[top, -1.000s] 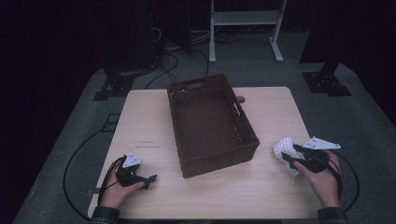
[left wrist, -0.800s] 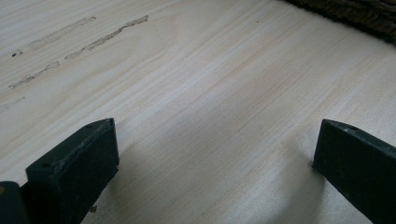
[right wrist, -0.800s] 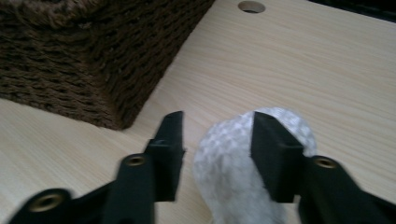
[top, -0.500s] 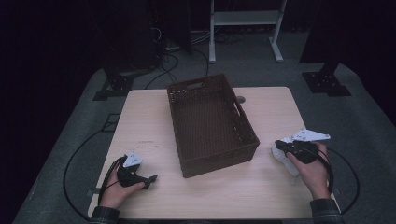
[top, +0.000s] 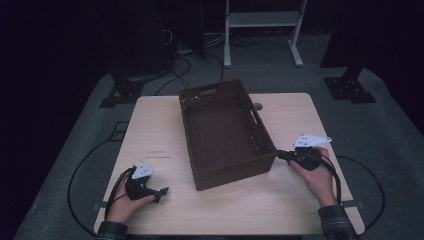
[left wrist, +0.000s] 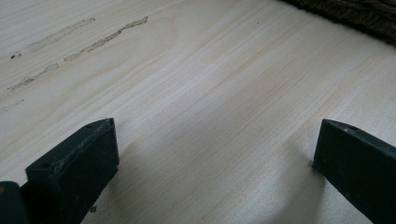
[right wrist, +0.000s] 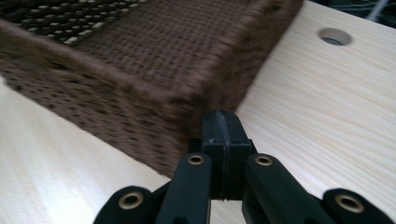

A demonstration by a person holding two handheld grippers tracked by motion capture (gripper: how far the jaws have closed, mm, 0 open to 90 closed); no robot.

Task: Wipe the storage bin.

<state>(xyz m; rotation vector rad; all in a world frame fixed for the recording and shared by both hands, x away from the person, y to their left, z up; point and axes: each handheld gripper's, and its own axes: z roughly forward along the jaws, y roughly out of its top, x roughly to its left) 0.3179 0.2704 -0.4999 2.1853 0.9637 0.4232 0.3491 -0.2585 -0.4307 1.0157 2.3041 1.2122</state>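
Wicker basket [top: 225, 132] stands on the table [top: 155, 125], set at a slant, its far end close to the table's far edge and its near end past the middle; the inside looks empty.

Right gripper [top: 281, 154] lies low over the table near the right edge, held in the right hand [top: 316, 172], and points at the basket's near right corner. In the right gripper view the right gripper [right wrist: 223, 128] has its jaws pressed flat together with nothing between them, the tip right at that corner's foot; contact likely, though blur leaves it uncertain. The jaws have just been closing, with no thing caught in them. Judgement: closed jaws make one blunt tip, suited to nudging or turning the basket by its corner rather than gripping the rim.

Left gripper [top: 161, 191] rests near the table's near left corner in the left hand [top: 127, 202], pointing toward the basket but well apart from it. In the left gripper view its jaws stand wide, bare wood between them, and the basket's [left wrist: 355, 14] edge shows at the top right. It appears parked clear of the work.

A round hole [top: 257, 106] in the table sits just beside the basket's far right side.
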